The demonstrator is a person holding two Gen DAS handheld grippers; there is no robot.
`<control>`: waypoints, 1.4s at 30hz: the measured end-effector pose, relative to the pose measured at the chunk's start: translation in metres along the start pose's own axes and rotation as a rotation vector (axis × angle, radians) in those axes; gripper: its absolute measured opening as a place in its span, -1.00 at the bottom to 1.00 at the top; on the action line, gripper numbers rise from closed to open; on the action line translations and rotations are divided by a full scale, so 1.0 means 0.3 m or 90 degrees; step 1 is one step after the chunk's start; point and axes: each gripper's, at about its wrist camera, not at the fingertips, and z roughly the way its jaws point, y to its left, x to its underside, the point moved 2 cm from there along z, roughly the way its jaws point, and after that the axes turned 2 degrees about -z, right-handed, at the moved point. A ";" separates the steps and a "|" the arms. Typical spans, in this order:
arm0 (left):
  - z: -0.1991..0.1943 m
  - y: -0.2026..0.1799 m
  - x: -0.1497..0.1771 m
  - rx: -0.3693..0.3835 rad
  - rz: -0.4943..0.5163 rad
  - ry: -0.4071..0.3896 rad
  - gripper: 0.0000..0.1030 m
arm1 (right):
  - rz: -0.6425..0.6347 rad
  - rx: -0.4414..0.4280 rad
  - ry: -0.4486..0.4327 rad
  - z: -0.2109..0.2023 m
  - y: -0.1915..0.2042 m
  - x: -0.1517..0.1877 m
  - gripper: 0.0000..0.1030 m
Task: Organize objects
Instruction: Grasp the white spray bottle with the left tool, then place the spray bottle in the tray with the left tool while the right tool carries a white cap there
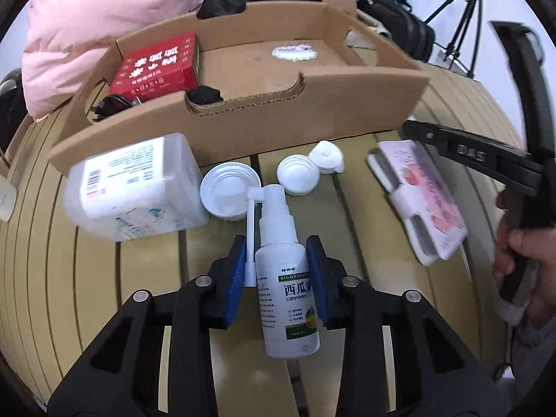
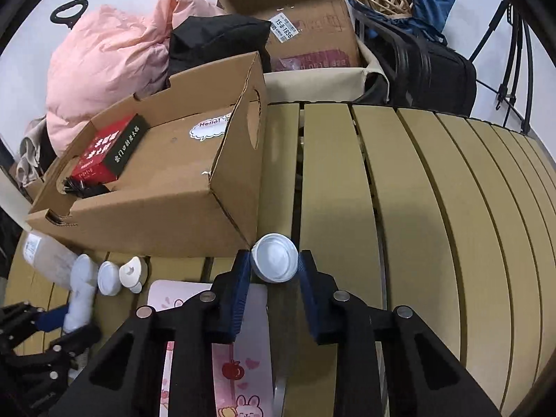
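My left gripper (image 1: 276, 271) has its blue pads around a white spray bottle (image 1: 286, 288) with a long nozzle; the right pad touches it, a small gap shows on the left. My right gripper (image 2: 274, 264) is shut on a white round cap (image 2: 275, 258), held above the slatted table beside the cardboard box (image 2: 166, 205). The box (image 1: 243, 121) holds a red carton (image 1: 156, 66) and a black item (image 1: 205, 94). The right gripper also shows in the left wrist view (image 1: 469, 153), over a pink phone case (image 1: 420, 201).
On the table lie a clear plastic tub (image 1: 135, 191), two white lids (image 1: 229, 191) (image 1: 297, 174) and a white stopper (image 1: 326, 157). Behind the table are a pink coat (image 2: 104, 69), another carton (image 2: 305, 27), a black bag (image 2: 434, 76) and a tripod (image 1: 465, 21).
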 end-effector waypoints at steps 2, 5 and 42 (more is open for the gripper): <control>-0.076 0.006 0.006 0.009 0.008 -0.019 -0.41 | 0.010 -0.003 0.004 -0.004 -0.008 0.000 -0.41; -0.240 0.047 0.020 0.015 0.007 -0.062 -0.41 | 0.009 -0.007 -0.020 -0.086 -0.002 -0.011 -0.41; -0.502 0.396 -0.273 0.084 -0.071 -0.092 -0.42 | -0.180 -0.176 -0.081 -0.709 0.473 -0.105 -0.82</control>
